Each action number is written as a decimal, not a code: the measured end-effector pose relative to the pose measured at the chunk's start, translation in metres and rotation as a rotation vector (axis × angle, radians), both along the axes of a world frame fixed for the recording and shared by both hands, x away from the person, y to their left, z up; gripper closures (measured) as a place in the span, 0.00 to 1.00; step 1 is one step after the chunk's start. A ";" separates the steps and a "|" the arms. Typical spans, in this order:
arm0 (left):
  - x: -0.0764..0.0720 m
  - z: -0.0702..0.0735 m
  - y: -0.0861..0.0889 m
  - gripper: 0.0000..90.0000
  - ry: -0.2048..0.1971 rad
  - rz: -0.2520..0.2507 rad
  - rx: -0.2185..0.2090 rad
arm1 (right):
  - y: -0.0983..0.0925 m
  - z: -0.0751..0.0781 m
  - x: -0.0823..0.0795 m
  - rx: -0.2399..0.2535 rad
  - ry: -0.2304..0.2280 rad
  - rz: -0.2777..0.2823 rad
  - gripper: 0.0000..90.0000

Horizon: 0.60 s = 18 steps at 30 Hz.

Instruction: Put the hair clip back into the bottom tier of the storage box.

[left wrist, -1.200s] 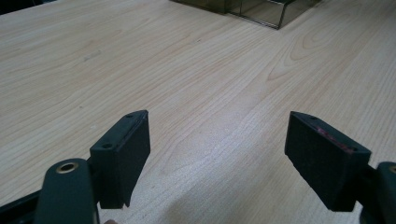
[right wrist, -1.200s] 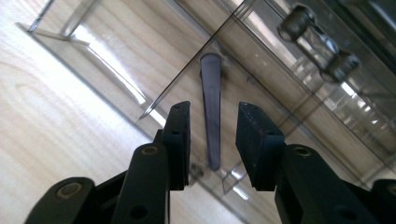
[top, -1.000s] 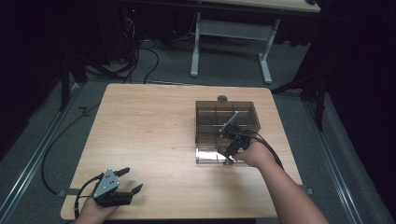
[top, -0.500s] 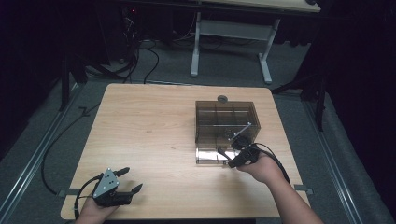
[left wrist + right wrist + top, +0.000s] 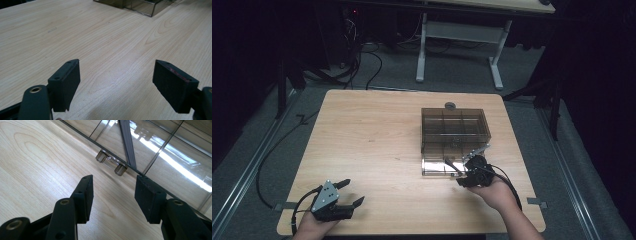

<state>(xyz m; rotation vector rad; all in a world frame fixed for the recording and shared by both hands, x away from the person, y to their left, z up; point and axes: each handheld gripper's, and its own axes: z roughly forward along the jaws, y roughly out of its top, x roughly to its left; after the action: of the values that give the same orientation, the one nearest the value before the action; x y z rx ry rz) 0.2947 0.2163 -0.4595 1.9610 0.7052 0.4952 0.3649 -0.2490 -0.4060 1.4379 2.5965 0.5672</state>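
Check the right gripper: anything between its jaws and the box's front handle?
Nothing visible. In the right gripper view the right gripper is open, and only bare table lies between it and the handle on the smoky box.

Both tongs are black with flat rectangular jaw pads showing small screw holes, left tongs (image 5: 347,194) topped by a grey three-cornered plate dotted with holes, right tongs (image 5: 466,163) trailing a black cable, brass-ringed pivot holes on the jaw arms, forearms bare, no sleeves.
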 end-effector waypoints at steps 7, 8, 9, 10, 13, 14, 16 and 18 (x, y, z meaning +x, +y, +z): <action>-0.001 0.000 0.000 0.25 -0.004 0.000 0.001 | -0.004 -0.008 -0.012 0.081 -0.093 -0.023 0.54; 0.000 0.000 0.000 0.25 -0.003 -0.001 0.000 | -0.004 -0.009 -0.013 0.092 -0.105 -0.027 0.54; 0.000 0.000 0.000 0.25 -0.003 -0.001 0.000 | -0.004 -0.009 -0.013 0.092 -0.105 -0.027 0.54; 0.000 0.000 0.000 0.25 -0.001 -0.001 -0.001 | -0.004 -0.009 -0.015 0.114 -0.120 -0.025 0.54; 0.000 0.000 0.001 0.25 -0.001 0.001 -0.005 | -0.005 -0.011 -0.021 0.165 -0.173 -0.034 0.54; 0.000 0.000 0.001 0.25 -0.003 0.002 -0.011 | -0.004 -0.012 -0.024 0.178 -0.201 -0.041 0.54; 0.000 0.000 0.002 0.25 0.000 0.004 -0.012 | -0.004 -0.015 -0.028 0.205 -0.236 -0.049 0.54; 0.000 0.000 0.002 0.25 0.003 0.008 -0.016 | -0.004 -0.018 -0.035 0.216 -0.288 -0.050 0.54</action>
<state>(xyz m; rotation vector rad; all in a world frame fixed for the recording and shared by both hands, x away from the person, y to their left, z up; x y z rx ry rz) 0.2952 0.2178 -0.4594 1.9448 0.7171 0.4907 0.3301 -0.2525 -0.4242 1.3560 2.3264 0.9936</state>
